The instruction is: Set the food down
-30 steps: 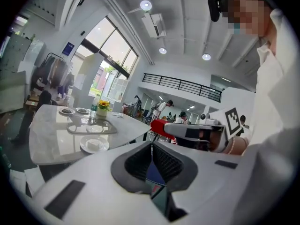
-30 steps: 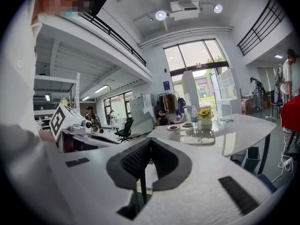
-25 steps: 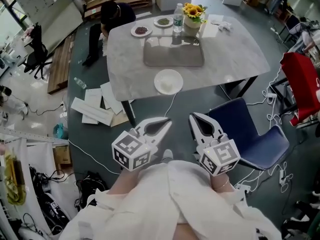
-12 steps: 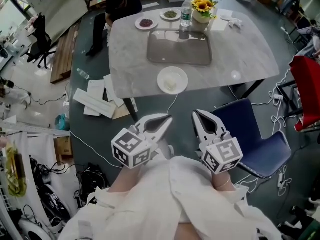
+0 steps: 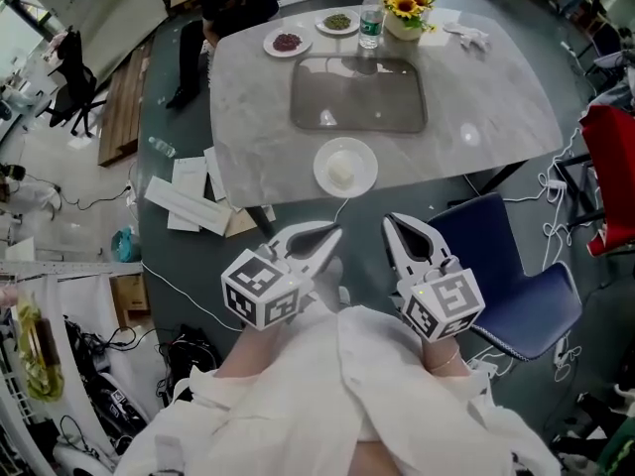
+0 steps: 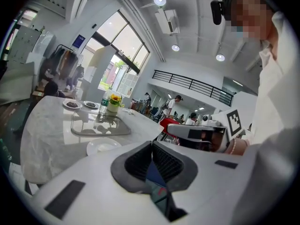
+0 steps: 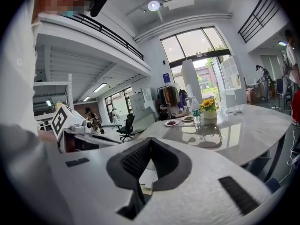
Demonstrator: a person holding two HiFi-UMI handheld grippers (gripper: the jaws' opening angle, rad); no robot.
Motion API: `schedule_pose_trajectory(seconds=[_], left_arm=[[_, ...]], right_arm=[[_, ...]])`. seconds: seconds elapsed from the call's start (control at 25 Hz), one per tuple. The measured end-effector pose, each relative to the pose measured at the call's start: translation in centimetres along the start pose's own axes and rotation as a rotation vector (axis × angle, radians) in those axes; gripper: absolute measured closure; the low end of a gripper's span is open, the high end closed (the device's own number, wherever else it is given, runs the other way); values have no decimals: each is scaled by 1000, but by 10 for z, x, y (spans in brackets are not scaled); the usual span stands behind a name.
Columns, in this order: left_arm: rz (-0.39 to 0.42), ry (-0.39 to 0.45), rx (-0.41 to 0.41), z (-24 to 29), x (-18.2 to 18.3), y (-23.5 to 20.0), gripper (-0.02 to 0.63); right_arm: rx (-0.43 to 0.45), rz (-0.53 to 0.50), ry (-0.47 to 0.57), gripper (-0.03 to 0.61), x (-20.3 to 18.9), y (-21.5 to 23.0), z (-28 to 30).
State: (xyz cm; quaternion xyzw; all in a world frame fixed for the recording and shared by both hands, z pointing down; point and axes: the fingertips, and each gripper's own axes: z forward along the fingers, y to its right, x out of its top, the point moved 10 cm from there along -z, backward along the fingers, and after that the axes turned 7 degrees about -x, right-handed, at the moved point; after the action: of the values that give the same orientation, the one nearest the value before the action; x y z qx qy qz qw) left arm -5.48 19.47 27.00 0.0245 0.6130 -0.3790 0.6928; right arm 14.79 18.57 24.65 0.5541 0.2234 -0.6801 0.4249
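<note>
Low in the frame we hold the left gripper point(image 5: 322, 238) and right gripper point(image 5: 397, 228) clenched on nothing, grey floor point(image 5: 362, 251) open ahead. At the marble table's point(image 5: 486, 97) rounded near edge, 1 round white plate point(image 5: 322, 167) carries the pale food point(image 5: 342, 174). Beyond: 1 glossy grey tray point(image 5: 357, 97), 2 small dishes point(image 5: 287, 41), a water bottle point(image 5: 371, 28), sunflowers point(image 5: 405, 6).

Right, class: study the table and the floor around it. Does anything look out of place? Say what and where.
Yes: loose papers lie scattered on the floor by the near left corner of the table, and a plastic bottle lies on its side nearby. Nothing on the table looks amiss.
</note>
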Motion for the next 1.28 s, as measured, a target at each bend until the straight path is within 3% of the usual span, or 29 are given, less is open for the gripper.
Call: schedule_pose_trajectory(seconds=[0.8, 1.28], left_arm=[[4, -65, -85, 46, 76, -123, 595], [8, -95, -146, 46, 80, -153, 595]], right_arm=[[-68, 22, -40, 585, 46, 42, 116], [-130, 36, -37, 584, 50, 39, 142]])
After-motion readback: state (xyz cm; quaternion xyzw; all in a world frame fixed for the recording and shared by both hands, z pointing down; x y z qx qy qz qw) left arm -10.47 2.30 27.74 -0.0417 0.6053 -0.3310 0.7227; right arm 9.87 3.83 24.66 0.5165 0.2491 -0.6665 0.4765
